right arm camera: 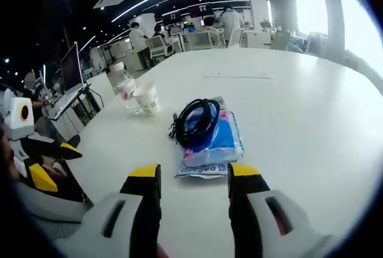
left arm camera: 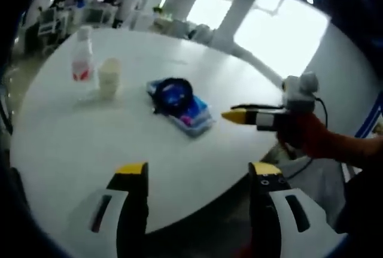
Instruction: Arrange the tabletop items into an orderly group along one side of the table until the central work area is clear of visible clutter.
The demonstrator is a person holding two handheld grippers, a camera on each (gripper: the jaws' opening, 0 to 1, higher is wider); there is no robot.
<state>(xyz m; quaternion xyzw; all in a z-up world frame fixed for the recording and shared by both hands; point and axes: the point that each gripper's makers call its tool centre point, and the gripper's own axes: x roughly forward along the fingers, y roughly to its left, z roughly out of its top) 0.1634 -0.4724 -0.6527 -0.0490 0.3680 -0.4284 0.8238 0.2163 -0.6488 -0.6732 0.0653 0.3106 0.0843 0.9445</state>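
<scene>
Right gripper view: our right gripper (right arm camera: pixel 194 181) hangs spread before the blue plastic packet (right arm camera: pixel 210 144) with coiled black cable (right arm camera: pixel 195 120) mid-table; left gripper (left arm camera: pixel 198 177) spread, empty; bottle (left arm camera: pixel 82 60) and cup (left arm camera: pixel 109 76) nearer the far edge.

Table (right arm camera: pixel 299 102): plain white, unpatterned

Tissue pack (right arm camera: pixel 212 147): blue wrapper, pink patch, white strip with blue lettering along its near edge

Coiled cable (right arm camera: pixel 197 120): black

Bottle (left arm camera: pixel 82 60): clear, red label, white cap

Paper cup (left arm camera: pixel 109 77): cream-white in the left gripper view, white in the right gripper view

Left gripper (left arm camera: pixel 197 177): black jaws, yellow tips, grey-white body

Right gripper (right arm camera: pixel 192 180): same scheme, black jaws tipped yellow on pale grey housing; seen from the left gripper view, held in an orange-red glove (left arm camera: pixel 317 135)
</scene>
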